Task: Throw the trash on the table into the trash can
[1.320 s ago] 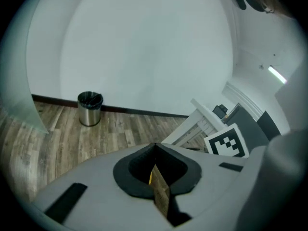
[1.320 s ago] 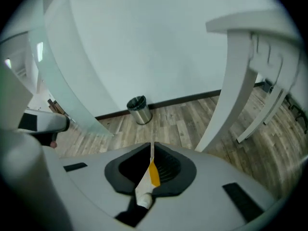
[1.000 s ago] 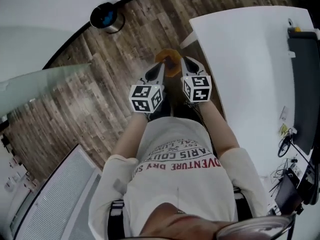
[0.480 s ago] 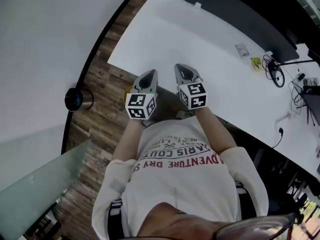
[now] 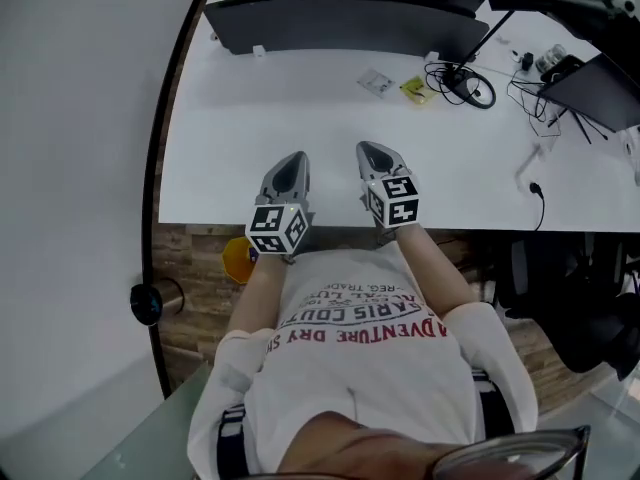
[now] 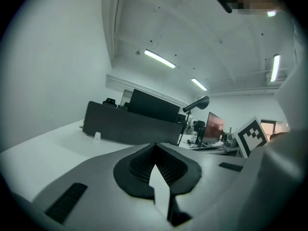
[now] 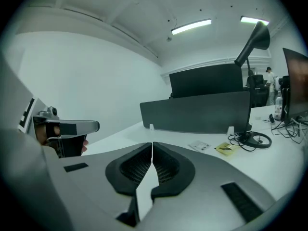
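Note:
Two bits of trash lie on the white table (image 5: 250, 118): a small white wrapper (image 5: 377, 82) and a yellow scrap (image 5: 413, 90), also seen ahead in the right gripper view as the wrapper (image 7: 198, 146) and the scrap (image 7: 224, 149). The black trash can (image 5: 148, 303) stands on the wood floor at the lower left. My left gripper (image 5: 296, 158) and right gripper (image 5: 366, 150) hover side by side over the table's near edge, well short of the trash. Both are shut with nothing between the jaws, as the left gripper (image 6: 155, 146) and right gripper (image 7: 152, 143) show in their own views.
A dark partition screen (image 5: 340, 23) runs along the table's far side. Coiled cables (image 5: 460, 80), a desk lamp arm (image 5: 500, 28) and a laptop (image 5: 590, 83) crowd the right. An orange-yellow object (image 5: 238, 258) sits on the floor under the table edge.
The person has turned from the floor by the trash can to face the table. Both grippers, shut throughout, came up from over the floor to the table's near edge.

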A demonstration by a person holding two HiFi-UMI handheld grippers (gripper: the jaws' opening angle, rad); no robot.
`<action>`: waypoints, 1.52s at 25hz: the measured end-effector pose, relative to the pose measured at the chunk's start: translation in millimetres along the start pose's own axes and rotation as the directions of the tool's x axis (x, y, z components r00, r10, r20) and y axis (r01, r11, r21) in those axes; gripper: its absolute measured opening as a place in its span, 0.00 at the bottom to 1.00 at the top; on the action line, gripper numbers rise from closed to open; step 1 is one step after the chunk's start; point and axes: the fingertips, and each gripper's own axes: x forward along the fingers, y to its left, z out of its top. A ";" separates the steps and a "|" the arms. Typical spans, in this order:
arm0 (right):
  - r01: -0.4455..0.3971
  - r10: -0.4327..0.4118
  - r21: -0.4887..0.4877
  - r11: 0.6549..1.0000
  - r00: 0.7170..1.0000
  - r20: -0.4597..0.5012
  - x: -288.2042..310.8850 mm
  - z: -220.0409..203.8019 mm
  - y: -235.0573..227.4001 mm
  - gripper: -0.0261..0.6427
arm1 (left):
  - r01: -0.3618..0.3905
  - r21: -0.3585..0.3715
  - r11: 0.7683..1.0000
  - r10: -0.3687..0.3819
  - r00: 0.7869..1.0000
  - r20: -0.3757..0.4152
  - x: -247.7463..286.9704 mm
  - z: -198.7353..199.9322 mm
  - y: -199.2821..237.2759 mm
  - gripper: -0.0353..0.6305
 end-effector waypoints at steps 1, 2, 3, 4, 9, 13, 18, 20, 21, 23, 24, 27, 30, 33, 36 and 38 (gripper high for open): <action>0.016 -0.016 0.003 1.000 1.000 0.005 -4.3 1.7 -9.6 0.08 | 0.026 0.000 1.000 -0.026 1.000 -0.011 8.5 -0.9 -7.4 0.09; 0.035 -0.035 0.006 0.999 0.999 0.011 -8.5 3.5 -19.1 0.08 | 0.049 0.000 0.999 -0.049 0.999 -0.019 16.4 -1.0 -13.7 0.09; 0.057 -0.057 0.012 0.998 0.998 0.015 -12.3 4.3 -27.9 0.08 | 0.070 0.001 0.998 -0.070 0.997 -0.025 23.2 -0.5 -18.7 0.09; 0.079 -0.079 0.022 0.997 0.997 0.016 -15.3 3.8 -35.6 0.08 | 0.087 0.005 0.996 -0.087 0.996 -0.031 28.7 0.0 -22.1 0.09; 0.151 -0.151 0.075 0.986 0.989 -0.004 -13.4 -2.0 -51.6 0.08 | 0.147 0.026 0.989 -0.145 0.987 -0.064 47.5 3.2 -20.0 0.09; 0.186 -0.185 0.095 0.978 0.982 -0.019 -4.3 0.0 -55.2 0.08 | 0.223 0.064 0.973 -0.217 0.973 -0.078 53.5 9.6 -22.5 0.09; 0.223 -0.218 0.116 0.968 0.975 -0.052 15.9 -2.8 -54.9 0.08 | 0.241 0.025 0.970 -0.237 0.966 -0.099 61.2 10.1 1.6 0.09; 0.250 -0.241 0.129 0.960 0.967 -0.079 18.5 -9.2 -56.4 0.08 | 0.247 0.002 0.969 -0.246 0.963 -0.113 62.8 5.7 10.2 0.09; 0.265 -0.254 0.135 0.955 0.962 -0.096 19.4 -12.9 -58.5 0.08 | 0.256 -0.007 0.967 -0.255 0.959 -0.122 64.4 2.3 12.8 0.09; 0.296 -0.280 0.137 0.945 0.952 -0.122 22.5 -18.6 -64.5 0.08 | 0.279 -0.016 0.960 -0.278 0.950 -0.143 70.0 -5.6 16.9 0.09; 0.309 -0.292 0.135 0.942 0.948 -0.130 23.7 -20.8 -67.8 0.08 | 0.289 -0.019 0.957 -0.288 0.945 -0.154 73.2 -10.3 18.3 0.09; 0.338 -0.320 0.134 0.931 0.937 -0.140 23.5 -25.6 -83.2 0.08 | 0.300 -0.031 0.954 -0.300 0.936 -0.182 85.5 -24.1 18.6 0.09; 0.345 -0.325 0.149 0.927 0.935 -0.144 21.0 -23.0 -108.3 0.08 | 0.286 -0.053 0.957 -0.291 0.936 -0.197 104.4 -30.3 11.1 0.09; 0.339 -0.319 0.137 0.931 0.936 -0.152 18.9 -14.5 -144.7 0.08 | 0.273 -0.055 0.961 -0.278 0.940 -0.196 129.0 -27.2 -6.2 0.09; 0.327 -0.302 0.143 0.934 0.938 -0.168 21.7 -6.1 -188.4 0.08 | 0.238 -0.054 0.970 -0.243 0.952 -0.185 158.7 -22.7 -22.1 0.09; 0.306 -0.276 0.160 0.939 0.943 -0.186 26.0 -3.7 -216.7 0.08 | 0.205 -0.068 0.976 -0.215 0.959 -0.185 179.6 -24.3 -32.2 0.09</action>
